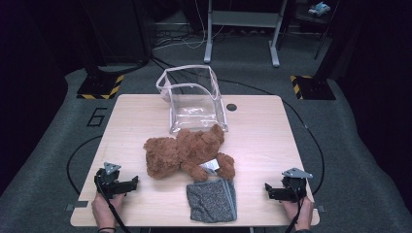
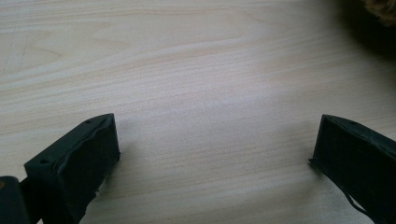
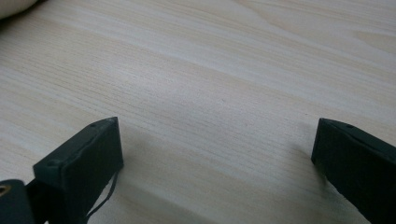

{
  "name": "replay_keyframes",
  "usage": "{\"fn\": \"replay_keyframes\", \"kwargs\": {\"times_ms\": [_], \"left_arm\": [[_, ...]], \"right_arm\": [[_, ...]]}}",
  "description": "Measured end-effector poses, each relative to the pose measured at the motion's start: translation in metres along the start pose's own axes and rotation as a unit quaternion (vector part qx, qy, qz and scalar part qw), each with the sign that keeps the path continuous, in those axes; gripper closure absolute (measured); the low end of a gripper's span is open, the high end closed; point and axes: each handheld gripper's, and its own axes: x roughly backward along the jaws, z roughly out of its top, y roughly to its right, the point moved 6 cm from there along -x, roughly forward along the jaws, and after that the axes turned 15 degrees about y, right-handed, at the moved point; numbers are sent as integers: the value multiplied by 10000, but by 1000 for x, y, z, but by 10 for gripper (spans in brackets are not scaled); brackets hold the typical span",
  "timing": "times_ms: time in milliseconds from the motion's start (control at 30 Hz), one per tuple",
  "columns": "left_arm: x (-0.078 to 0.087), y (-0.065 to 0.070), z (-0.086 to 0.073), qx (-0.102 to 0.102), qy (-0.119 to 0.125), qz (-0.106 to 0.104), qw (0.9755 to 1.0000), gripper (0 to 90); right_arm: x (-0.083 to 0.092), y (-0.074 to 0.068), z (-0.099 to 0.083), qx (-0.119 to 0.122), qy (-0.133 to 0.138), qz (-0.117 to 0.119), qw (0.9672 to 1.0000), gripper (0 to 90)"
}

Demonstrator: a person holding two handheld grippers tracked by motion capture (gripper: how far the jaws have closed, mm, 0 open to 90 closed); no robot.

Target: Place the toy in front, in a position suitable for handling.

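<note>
A brown teddy bear [image 1: 187, 153] lies on its side in the middle of the wooden table [image 1: 262, 131], a white tag on its leg. A grey knitted cloth [image 1: 212, 200] lies flat just in front of it. Behind the bear stands a clear plastic pouch [image 1: 193, 98], its mouth open. My left gripper [image 1: 132, 184] rests on the table at the front left, open, jaws pointing toward the bear; a bit of brown fur [image 2: 383, 9] shows in the left gripper view. At the front right my right gripper [image 1: 268, 190] rests open, with bare wood between its jaws.
A small dark round hole [image 1: 231, 107] sits in the tabletop right of the pouch. Beyond the table are a grey carpet, a metal desk frame [image 1: 243, 29] and two stand bases with yellow-black stripes [image 1: 99, 87].
</note>
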Motion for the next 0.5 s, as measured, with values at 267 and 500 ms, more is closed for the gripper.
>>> {"fn": "replay_keyframes", "kwargs": {"times_ms": [267,500], "left_arm": [[-1,0,0,8,-17,20,10000,3],[-1,0,1,18,-5,38,10000,3]], "right_arm": [[0,0,0,1,0,-1,10000,11],[0,0,0,-3,-2,-12,10000,11]]}}
